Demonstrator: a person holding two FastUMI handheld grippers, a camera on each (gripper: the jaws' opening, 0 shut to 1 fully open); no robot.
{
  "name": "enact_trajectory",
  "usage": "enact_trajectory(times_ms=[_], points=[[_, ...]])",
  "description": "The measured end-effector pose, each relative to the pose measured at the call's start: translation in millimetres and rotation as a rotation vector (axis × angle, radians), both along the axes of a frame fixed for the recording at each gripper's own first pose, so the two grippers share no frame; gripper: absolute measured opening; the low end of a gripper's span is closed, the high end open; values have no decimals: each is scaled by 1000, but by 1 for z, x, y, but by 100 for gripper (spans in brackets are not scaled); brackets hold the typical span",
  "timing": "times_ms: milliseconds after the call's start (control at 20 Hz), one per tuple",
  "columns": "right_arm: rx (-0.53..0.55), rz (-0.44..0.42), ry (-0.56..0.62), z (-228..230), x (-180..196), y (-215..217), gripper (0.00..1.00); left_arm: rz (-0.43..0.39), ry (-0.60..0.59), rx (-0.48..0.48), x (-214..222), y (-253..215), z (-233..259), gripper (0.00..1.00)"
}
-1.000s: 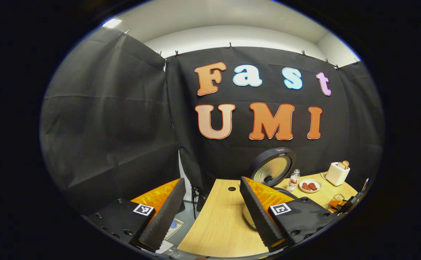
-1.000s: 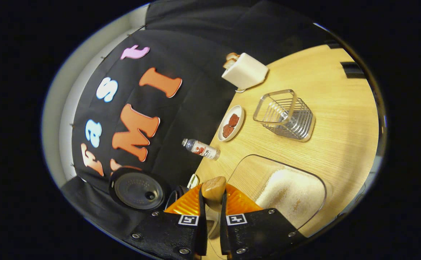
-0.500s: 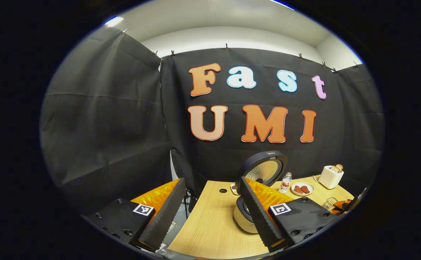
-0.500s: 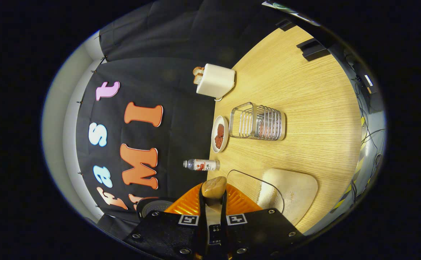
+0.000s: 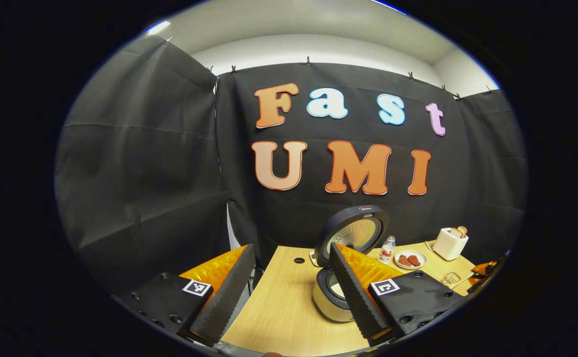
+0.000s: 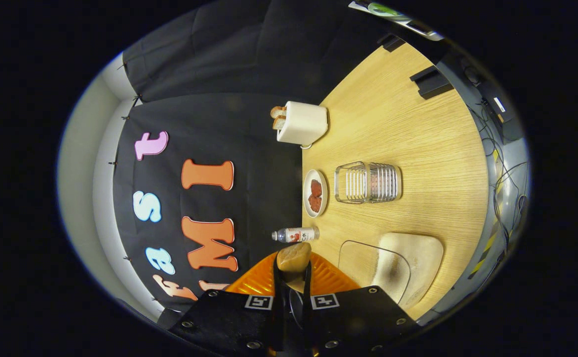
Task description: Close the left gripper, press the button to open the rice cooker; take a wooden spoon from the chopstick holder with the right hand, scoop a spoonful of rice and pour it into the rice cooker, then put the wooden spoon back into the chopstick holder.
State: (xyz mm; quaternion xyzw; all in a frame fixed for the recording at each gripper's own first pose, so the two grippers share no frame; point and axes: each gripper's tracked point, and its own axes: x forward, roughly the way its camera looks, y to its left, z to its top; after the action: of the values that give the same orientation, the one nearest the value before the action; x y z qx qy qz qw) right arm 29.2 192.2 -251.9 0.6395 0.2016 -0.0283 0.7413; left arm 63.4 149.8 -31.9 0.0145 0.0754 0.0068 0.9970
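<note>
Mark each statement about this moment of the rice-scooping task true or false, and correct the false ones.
1. The dark round lid of the cream rice cooker stands open. True.
2. The right gripper is shut on the wooden spoon. True.
3. The left gripper is shut on the rice cooker's button. False: its fingers are spread apart and hold nothing.
4. The wire chopstick holder holds several utensils. False: it looks empty.
5. The small white plate with red food lies between the white toaster and the small bottle. True.
6. The clear rice container sits on top of the toaster. False: it rests on the wooden table, apart from the toaster.
</note>
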Motion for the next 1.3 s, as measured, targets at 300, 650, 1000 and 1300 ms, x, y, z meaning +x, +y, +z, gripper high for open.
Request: enact_trajectory(times_ms=[300,650,1000,1300], points=[[10,25,-38,54,17,21,13,-8,1,-28,3,1,-3,99],[31,98,-66,96,57,83,13,16,-35,-32,3,12,8,98],[-15,166,-92,116,92,150,13,28,-73,-4,0,32,20,100],[-86,221,-116,121,111,204,14,-8,-78,8,-7,34,21,99]])
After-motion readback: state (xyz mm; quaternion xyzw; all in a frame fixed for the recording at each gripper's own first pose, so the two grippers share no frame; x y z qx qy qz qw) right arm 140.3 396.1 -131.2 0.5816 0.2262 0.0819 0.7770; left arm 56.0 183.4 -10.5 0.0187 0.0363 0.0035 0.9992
